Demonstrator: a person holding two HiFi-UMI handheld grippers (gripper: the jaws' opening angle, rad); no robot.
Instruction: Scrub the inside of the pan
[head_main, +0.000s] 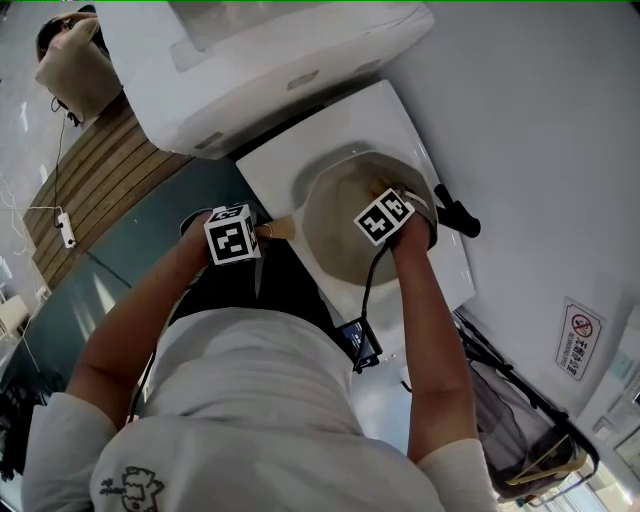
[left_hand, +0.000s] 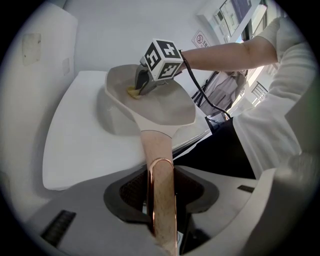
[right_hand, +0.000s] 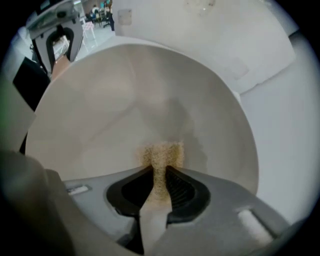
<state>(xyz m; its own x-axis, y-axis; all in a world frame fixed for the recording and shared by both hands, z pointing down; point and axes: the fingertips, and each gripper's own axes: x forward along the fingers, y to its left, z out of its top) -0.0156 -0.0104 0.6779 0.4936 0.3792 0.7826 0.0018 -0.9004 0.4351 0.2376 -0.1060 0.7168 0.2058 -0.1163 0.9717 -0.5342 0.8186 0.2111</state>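
Pan (head_main: 335, 225), one, handle (left_hand: 158, 160) clamped in left gripper (left_hand: 161, 199); one yellow sponge (right_hand: 162, 154) pinched in right gripper (right_hand: 159, 186).

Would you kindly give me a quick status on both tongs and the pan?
Left tongs shut on pan handle. Right tongs shut on sponge, pressed inside the pan. Nothing in the way.

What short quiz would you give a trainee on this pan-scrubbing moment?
1. True or false: the left gripper is shut on the pan handle.
2. What does the right gripper press inside the pan? A sponge; B brush; C cloth.
3. Fill in: the sponge is ____ in colour.
Key: 1 true; 2 A; 3 yellow.
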